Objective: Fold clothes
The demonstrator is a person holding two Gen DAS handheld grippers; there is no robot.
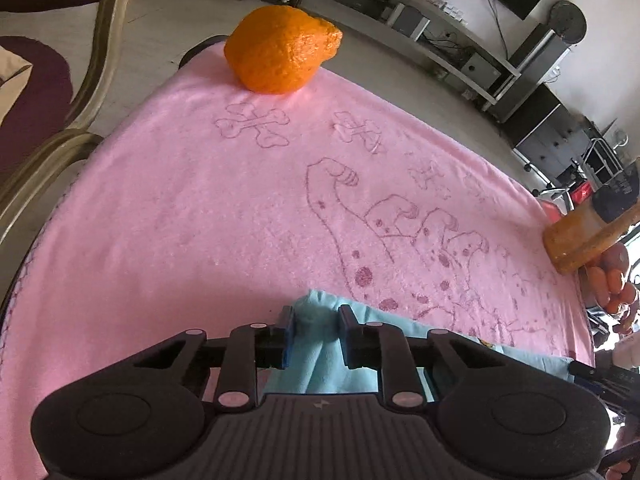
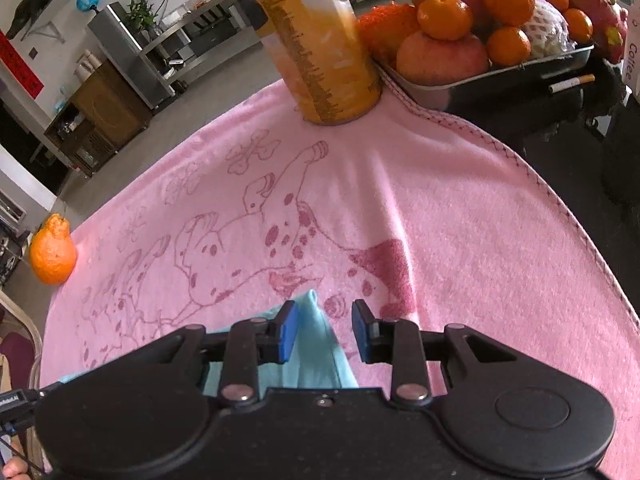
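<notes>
Left wrist view: the left gripper (image 1: 316, 334) has its jaws clamped on a corner of the light blue cloth (image 1: 340, 364), pink towel (image 1: 200, 220) spread ahead (an orange (image 1: 280, 50) far beyond). Right wrist view: the right gripper (image 2: 326, 330) stands with jaws apart, the cloth's (image 2: 316, 356) peak against the left one, a juice bottle (image 2: 316, 40) beyond.

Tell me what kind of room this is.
Probably a lived-in home or studio room: a table under a pink dog-print towel, a metal tray of piled fruit, and a long shelf of speakers and electronics.
</notes>
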